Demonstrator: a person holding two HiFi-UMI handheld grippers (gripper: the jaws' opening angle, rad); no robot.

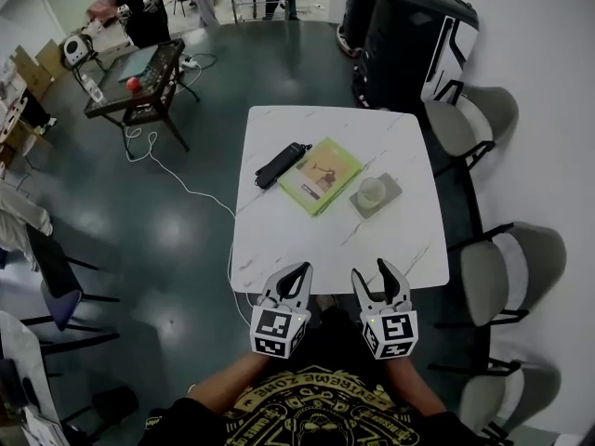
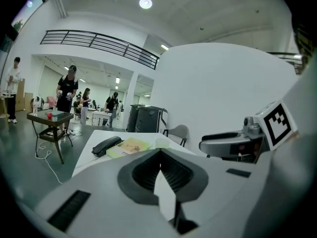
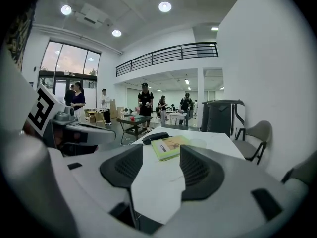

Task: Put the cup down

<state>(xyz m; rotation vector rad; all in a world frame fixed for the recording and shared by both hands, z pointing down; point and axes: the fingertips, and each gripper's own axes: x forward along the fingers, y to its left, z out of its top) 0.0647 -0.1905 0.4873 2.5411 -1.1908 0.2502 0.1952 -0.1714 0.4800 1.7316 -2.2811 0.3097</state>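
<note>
A pale, see-through cup point(image 1: 372, 191) stands upright on a grey square coaster point(image 1: 391, 191) at the right middle of the white marble table point(image 1: 288, 240). Both grippers hover at the table's near edge, well short of the cup. My left gripper point(image 1: 299, 269) point(image 2: 159, 152) has its jaws meeting at the tips with nothing between them. My right gripper point(image 1: 372, 272) point(image 3: 161, 150) stands open, its pads apart and empty. In the right gripper view the cup point(image 3: 198, 143) shows faintly beyond the jaws.
A green book point(image 1: 319, 175) and a black pouch point(image 1: 284, 163) lie left of the cup. Grey chairs point(image 1: 502, 282) line the table's right side. A black cabinet point(image 1: 409, 35) stands beyond it. A dark side table point(image 1: 135, 77), a floor cable and people are at far left.
</note>
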